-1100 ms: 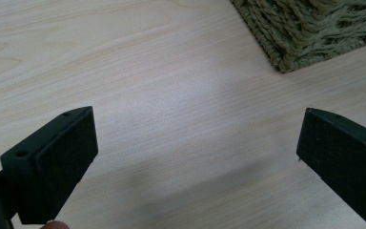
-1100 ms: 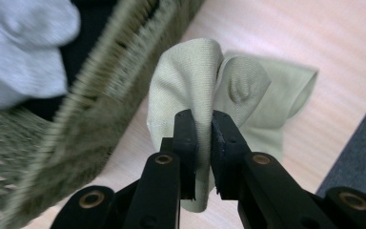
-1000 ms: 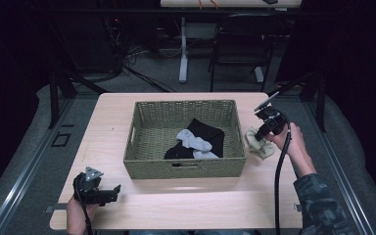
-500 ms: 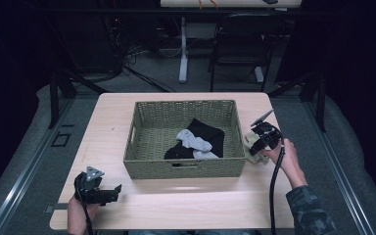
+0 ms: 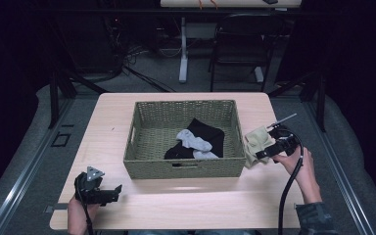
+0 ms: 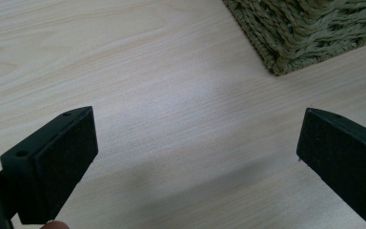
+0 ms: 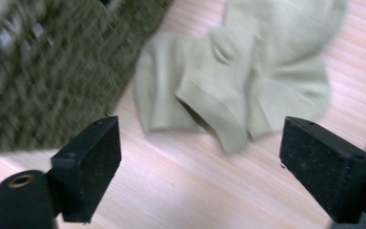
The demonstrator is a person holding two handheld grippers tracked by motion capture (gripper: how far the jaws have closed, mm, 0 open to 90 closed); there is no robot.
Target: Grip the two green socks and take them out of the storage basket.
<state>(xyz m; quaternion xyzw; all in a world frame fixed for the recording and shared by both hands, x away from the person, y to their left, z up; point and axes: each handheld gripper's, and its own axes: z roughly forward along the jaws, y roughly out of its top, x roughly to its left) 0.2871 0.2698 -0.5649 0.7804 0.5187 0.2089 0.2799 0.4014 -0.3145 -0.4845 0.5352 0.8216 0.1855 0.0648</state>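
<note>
A pale green sock lies crumpled on the table, against the right side of a woven green basket. My right gripper hovers just right of the sock; its jaws have just been opening and now stand open, with nothing between them, the sock lying beyond their tips. In the basket lie a black garment and a grey sock. My left gripper rests open over bare wood at the table's front left, a basket corner ahead of it.
The light wooden table has bare room in front of the basket. A cable trails from the right gripper along the forearm. Beyond the table stand a dark chair and a desk leg on the grey floor.
The right gripper has slid toward the table's front beside the basket and its jaws have spread apart. The pale sock now lies loose on the table. The left gripper has kept still.
</note>
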